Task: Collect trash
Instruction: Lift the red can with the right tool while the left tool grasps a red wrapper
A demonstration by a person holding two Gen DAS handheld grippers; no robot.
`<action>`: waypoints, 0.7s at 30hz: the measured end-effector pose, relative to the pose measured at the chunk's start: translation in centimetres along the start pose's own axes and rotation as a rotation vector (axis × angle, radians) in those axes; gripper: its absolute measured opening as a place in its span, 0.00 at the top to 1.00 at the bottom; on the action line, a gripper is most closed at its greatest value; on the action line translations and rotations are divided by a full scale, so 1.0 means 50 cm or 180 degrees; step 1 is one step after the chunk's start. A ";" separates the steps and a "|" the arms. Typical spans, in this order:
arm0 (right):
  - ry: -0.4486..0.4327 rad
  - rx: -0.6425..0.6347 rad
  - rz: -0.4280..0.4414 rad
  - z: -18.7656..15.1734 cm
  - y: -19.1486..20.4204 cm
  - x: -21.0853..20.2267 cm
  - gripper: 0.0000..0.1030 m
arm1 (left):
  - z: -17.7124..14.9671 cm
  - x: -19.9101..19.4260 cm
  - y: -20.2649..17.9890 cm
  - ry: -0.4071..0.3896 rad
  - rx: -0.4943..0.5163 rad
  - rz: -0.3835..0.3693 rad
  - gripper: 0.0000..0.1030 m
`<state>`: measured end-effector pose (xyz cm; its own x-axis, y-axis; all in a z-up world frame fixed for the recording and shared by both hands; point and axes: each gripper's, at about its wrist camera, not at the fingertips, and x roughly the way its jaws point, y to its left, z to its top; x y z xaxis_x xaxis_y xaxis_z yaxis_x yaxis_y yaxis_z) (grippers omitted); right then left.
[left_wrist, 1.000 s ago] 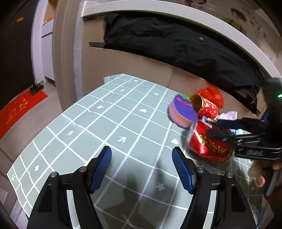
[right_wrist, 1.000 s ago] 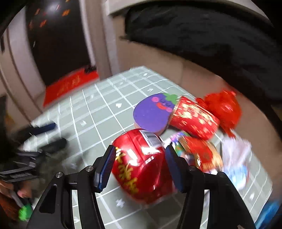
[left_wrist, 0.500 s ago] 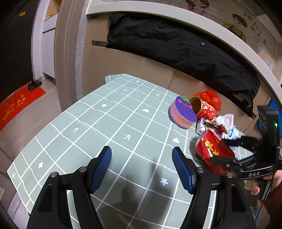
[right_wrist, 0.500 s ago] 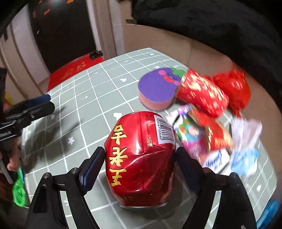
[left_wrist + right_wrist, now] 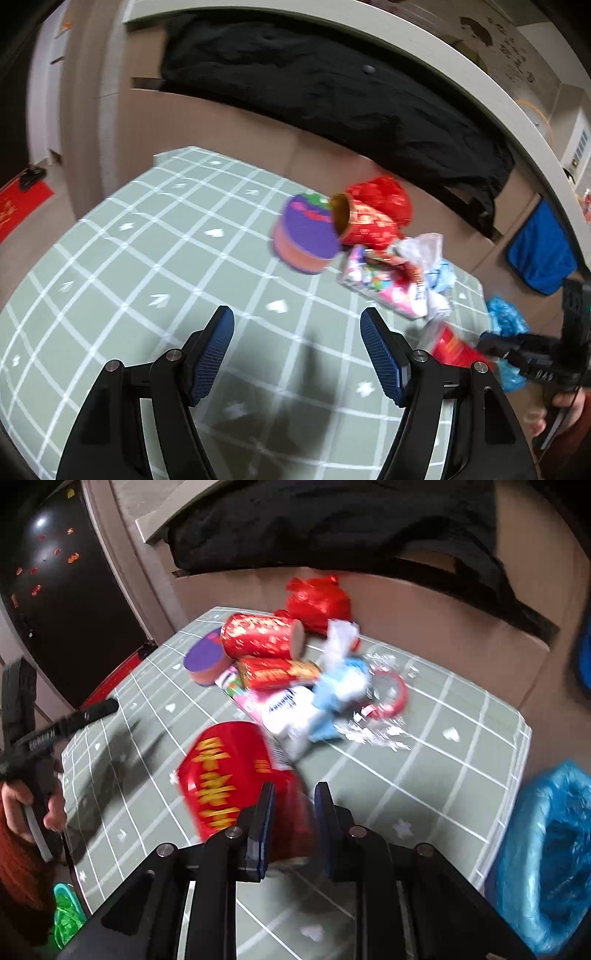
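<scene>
On the left, the left gripper point(image 5: 297, 352) hangs over the green checked tablecloth point(image 5: 147, 266) with jaws spread and nothing between them. In the middle lies a heap of wrappers point(image 5: 295, 686). To the right, the right gripper point(image 5: 293, 823) is closing, pinching the crushed red can point(image 5: 225, 775), near the blue-lined bin point(image 5: 546, 849).

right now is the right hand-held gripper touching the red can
Touching. The right wrist view shows the closing right hand-held gripper pinching the crushed red can between its pads.
</scene>
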<state>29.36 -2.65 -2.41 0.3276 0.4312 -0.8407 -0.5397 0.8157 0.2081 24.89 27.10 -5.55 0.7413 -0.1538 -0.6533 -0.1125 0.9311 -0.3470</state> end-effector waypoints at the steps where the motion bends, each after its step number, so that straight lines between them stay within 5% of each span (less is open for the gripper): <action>1: 0.0003 0.0023 0.0040 -0.008 -0.006 -0.003 0.81 | 0.002 0.005 -0.011 0.0016 0.0015 -0.0022 0.31; 5: -0.0092 -0.0011 0.0138 -0.023 -0.003 -0.019 0.73 | -0.004 0.015 -0.043 0.0075 0.0099 -0.0029 0.31; 8: -0.0114 -0.0169 0.0329 -0.021 0.024 -0.026 0.44 | -0.011 0.013 -0.043 0.0096 0.0082 0.0012 0.31; 10: -0.0058 -0.0265 0.0503 -0.017 0.044 -0.019 0.45 | -0.014 0.009 -0.037 0.0099 0.0028 0.0029 0.31; 14: 0.0153 -0.0355 0.0416 -0.008 0.070 0.039 0.44 | -0.025 -0.003 -0.026 0.0099 -0.0045 0.0048 0.31; 19: 0.0454 -0.0344 0.0644 -0.013 0.097 0.122 0.35 | -0.037 -0.022 -0.011 0.0101 -0.0056 0.0101 0.31; 21: 0.0377 -0.0426 0.0583 -0.015 0.108 0.126 0.36 | -0.040 -0.028 -0.002 0.0100 -0.0082 0.0117 0.31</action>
<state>27.96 4.18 -6.97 0.1260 0.5126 -0.8493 -0.6823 0.6663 0.3009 22.52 26.54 -5.93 0.7152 -0.1304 -0.6867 -0.1566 0.9276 -0.3392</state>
